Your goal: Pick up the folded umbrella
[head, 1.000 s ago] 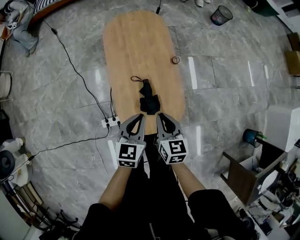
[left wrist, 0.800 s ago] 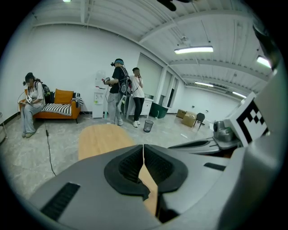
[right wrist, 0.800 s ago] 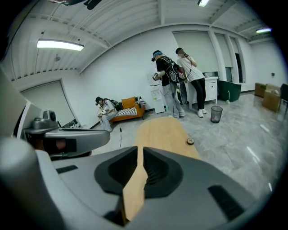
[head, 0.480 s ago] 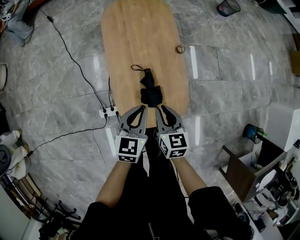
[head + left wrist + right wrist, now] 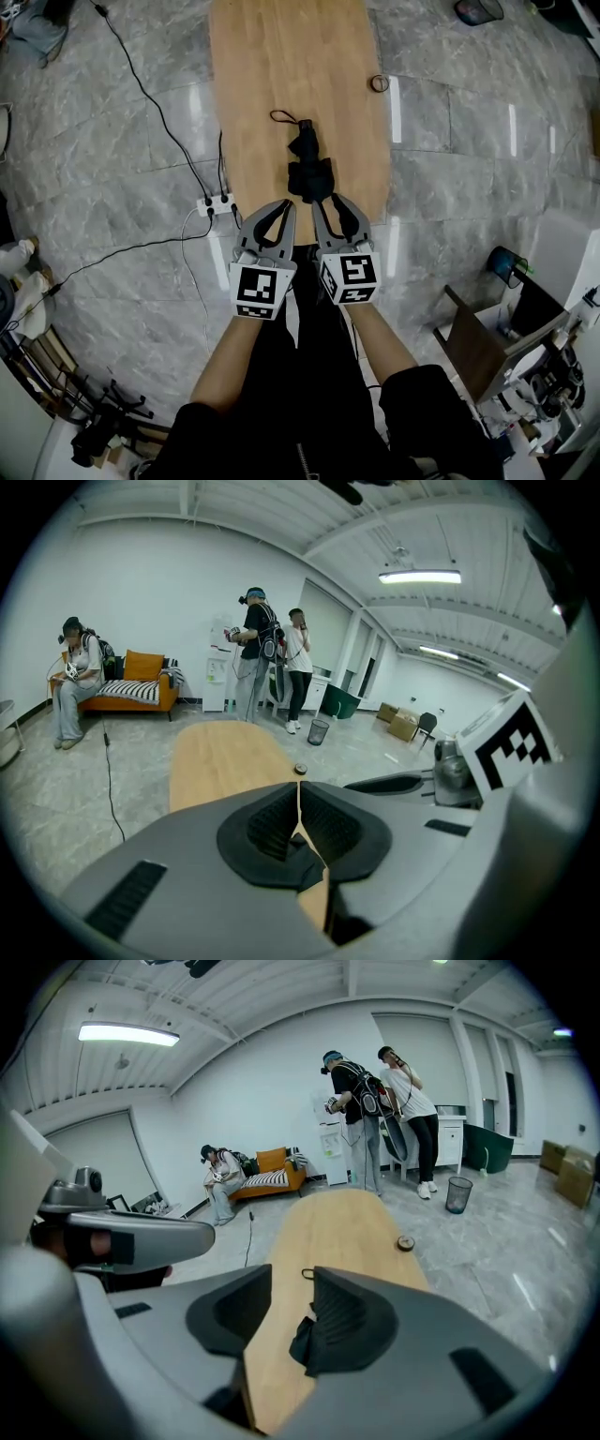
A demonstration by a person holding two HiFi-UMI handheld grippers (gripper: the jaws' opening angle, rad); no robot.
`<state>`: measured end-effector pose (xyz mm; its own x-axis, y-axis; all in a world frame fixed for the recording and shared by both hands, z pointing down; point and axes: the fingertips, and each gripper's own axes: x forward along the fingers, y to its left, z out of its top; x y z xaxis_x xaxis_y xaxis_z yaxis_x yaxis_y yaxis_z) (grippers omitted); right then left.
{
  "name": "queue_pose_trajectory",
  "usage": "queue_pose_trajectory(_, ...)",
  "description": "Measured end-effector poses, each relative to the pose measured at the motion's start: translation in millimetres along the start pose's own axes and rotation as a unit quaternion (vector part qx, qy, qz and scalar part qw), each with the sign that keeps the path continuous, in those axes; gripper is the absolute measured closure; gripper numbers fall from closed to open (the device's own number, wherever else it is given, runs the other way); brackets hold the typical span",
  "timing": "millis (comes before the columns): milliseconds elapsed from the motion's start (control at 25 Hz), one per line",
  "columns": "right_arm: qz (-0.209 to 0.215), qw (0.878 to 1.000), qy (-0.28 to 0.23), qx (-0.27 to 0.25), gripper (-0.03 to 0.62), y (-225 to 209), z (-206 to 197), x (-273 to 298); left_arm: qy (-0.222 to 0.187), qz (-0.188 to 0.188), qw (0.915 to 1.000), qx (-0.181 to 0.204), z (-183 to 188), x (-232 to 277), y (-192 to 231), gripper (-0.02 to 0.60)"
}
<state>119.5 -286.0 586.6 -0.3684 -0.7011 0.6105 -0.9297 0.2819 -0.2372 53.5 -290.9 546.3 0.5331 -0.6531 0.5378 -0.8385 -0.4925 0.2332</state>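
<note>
Folded umbrella (image 5: 307, 169) lies lengthwise on the wooden table (image 5: 253, 75), centre frame, just above both grippers. Left gripper (image 5: 287, 206) is held closed and empty. Right gripper (image 5: 328, 204) jaws are opening with nothing gripped, presumably to straddle the umbrella's near end.

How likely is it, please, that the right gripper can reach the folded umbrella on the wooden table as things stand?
Probably yes. The right gripper sits just short of the near end of the folded umbrella, its jaws opening and empty, and nothing lies on the table between them.
</note>
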Motion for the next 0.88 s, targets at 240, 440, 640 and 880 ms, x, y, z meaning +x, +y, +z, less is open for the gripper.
queue_pose_trajectory(240, -0.011, 1.000, -0.004, -0.012, 0.408, -2.5, -5.9, 17.6, 0.008, 0.010, 0.9998, -0.015, -13.0, 3.5, 13.1, 0.564)
queue_pose_trajectory(440, -0.012, 1.000, 0.004, -0.010, 0.381, -5.0, -14.6, 35.1, 0.014, 0.017, 0.9994, -0.028, -22.3, 4.8, 22.8, 0.563)
queue_pose_trajectory(640, -0.016, 1.000, 0.016, -0.007, 0.361, -9.6, -26.0, 52.9, 0.023, 0.020, 0.9990, -0.032, -33.9, 6.3, 31.4, 0.563)
queue_pose_trajectory(880, -0.016, 0.999, 0.028, -0.002, 0.338, -12.1, -36.5, 68.4, 0.029, 0.021, 0.9988, -0.034, -43.4, 3.2, 36.4, 0.563)
